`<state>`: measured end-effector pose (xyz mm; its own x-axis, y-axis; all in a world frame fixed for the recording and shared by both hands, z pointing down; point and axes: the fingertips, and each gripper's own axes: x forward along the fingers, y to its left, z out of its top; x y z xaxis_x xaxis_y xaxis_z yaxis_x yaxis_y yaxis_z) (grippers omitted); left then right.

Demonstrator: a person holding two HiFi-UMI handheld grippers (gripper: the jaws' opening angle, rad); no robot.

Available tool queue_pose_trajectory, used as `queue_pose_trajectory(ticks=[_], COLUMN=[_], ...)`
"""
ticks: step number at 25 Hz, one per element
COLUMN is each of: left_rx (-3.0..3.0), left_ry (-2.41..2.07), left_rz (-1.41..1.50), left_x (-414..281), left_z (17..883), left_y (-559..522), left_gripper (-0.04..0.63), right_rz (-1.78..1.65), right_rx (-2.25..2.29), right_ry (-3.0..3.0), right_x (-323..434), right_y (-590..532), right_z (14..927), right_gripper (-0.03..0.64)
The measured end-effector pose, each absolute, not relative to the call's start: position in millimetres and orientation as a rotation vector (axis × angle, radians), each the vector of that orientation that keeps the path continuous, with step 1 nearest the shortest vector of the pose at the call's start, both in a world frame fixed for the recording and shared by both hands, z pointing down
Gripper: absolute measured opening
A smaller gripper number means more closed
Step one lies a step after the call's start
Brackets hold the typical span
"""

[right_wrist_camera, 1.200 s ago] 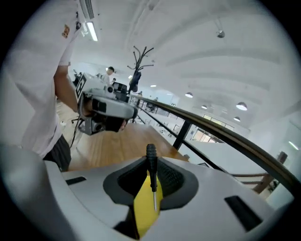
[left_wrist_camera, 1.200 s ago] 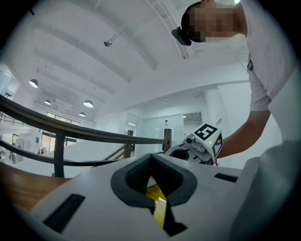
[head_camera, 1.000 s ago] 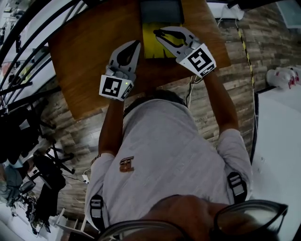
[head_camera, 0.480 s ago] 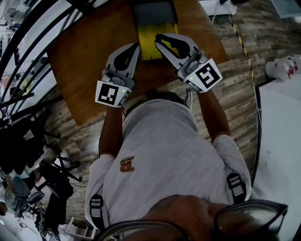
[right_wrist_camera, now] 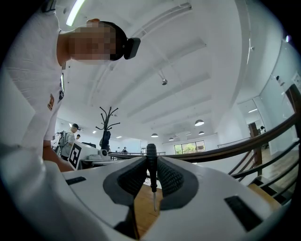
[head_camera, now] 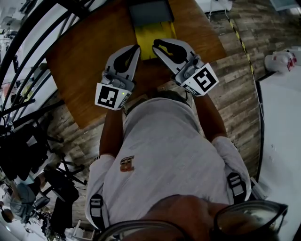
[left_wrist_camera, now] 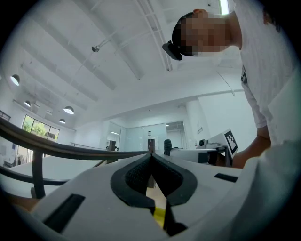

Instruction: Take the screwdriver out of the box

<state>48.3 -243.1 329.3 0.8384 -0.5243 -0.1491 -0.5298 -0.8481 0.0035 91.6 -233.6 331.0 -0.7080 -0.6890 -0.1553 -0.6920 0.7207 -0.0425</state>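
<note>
A small screwdriver (right_wrist_camera: 151, 169) with a black handle and a thin metal shaft stands upright between my right gripper's pads (right_wrist_camera: 170, 178), shaft down. My right gripper (right_wrist_camera: 151, 162) is shut on its handle. In the head view this gripper (head_camera: 157, 44) hangs at the near edge of the yellow box (head_camera: 149, 34), whose grey lid (head_camera: 148, 13) lies behind it. My left gripper (head_camera: 137, 47) is just left of the box, above the brown table (head_camera: 80, 56). Its jaws meet at the tips (left_wrist_camera: 151, 155) with nothing between them.
The table's near edge runs just below both grippers. A white table (head_camera: 282, 141) stands at the right, and black railings (head_camera: 28, 42) and dark stands (head_camera: 42, 174) crowd the left. Wood-plank floor surrounds the table.
Both grippers have drawn back from the box toward the person and tilted upward. The right one, holding the screwdriver, has left the box's top and rolled.
</note>
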Motion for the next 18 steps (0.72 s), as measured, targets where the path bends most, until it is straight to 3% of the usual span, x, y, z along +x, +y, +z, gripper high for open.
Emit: queue_pose_trajectory(ticks=[18], left_rx=[-2.987], left_ry=[0.819], left_rz=[0.228], left_x=[48.1], left_z=[335.7], left_y=[-238.1], left_gripper=[0.019], right_rz=[0.011], right_rx=[-1.104], right_ry=[2.753], right_x=[89.4], right_y=[-224.3], right_z=[333.7], right_gripper=[0.081])
